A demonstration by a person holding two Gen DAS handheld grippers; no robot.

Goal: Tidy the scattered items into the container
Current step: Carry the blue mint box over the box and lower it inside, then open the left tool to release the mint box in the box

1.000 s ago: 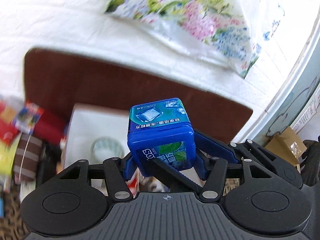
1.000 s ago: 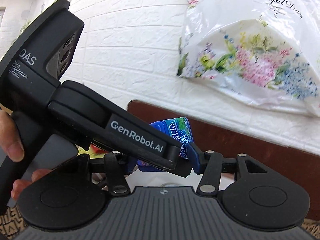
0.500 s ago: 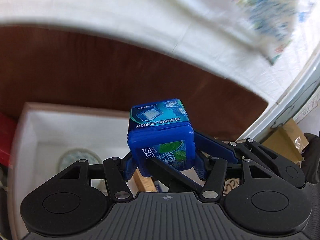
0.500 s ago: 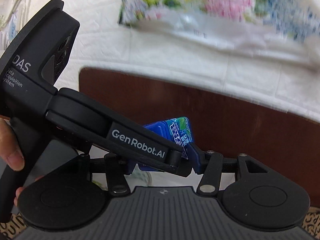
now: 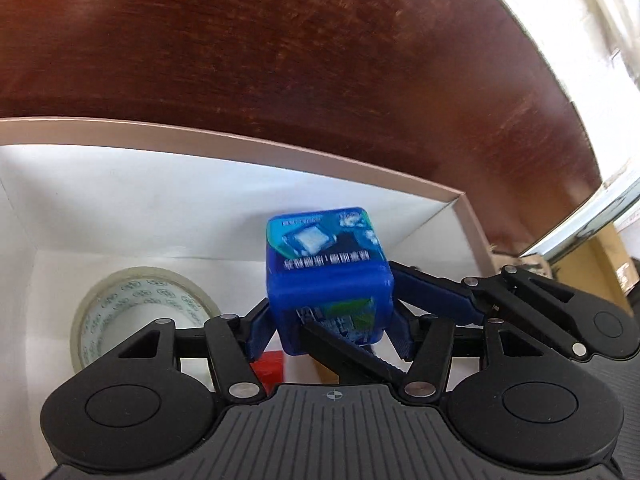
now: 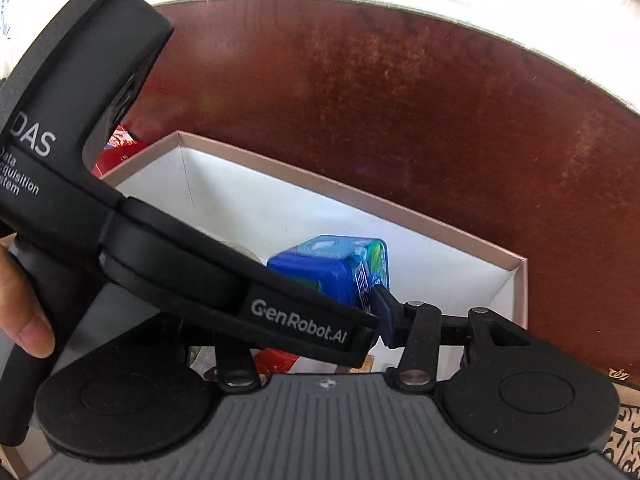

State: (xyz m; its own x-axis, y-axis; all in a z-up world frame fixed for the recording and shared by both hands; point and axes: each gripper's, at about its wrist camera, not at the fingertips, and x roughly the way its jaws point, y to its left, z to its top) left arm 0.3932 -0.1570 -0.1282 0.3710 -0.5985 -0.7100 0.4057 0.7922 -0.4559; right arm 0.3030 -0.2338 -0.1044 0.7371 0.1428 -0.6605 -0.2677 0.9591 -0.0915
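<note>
A blue gum box (image 5: 326, 276) with a printed label is clamped between the blue fingers of my left gripper (image 5: 328, 332). It hangs over the open white box (image 5: 224, 148) with a pink rim. The same gum box (image 6: 332, 268) shows in the right wrist view, with the right gripper's blue finger (image 6: 386, 312) pressed on its right side. The left gripper's black body (image 6: 160, 248) crosses that view and hides my right gripper's left finger. A roll of clear tape (image 5: 140, 308) and a red item (image 5: 270, 368) lie inside the box.
The white box (image 6: 312, 184) stands on a dark brown wooden table (image 5: 320, 60). Red packets (image 6: 116, 148) lie past the box's left corner. A cardboard carton (image 5: 592, 256) sits beyond the table at the right. A patterned mat (image 6: 624, 436) shows at the lower right.
Both grippers have tilted down and moved over the white box with the gum box. The wall and flowered bag have left the view; the box interior now fills the lower half.
</note>
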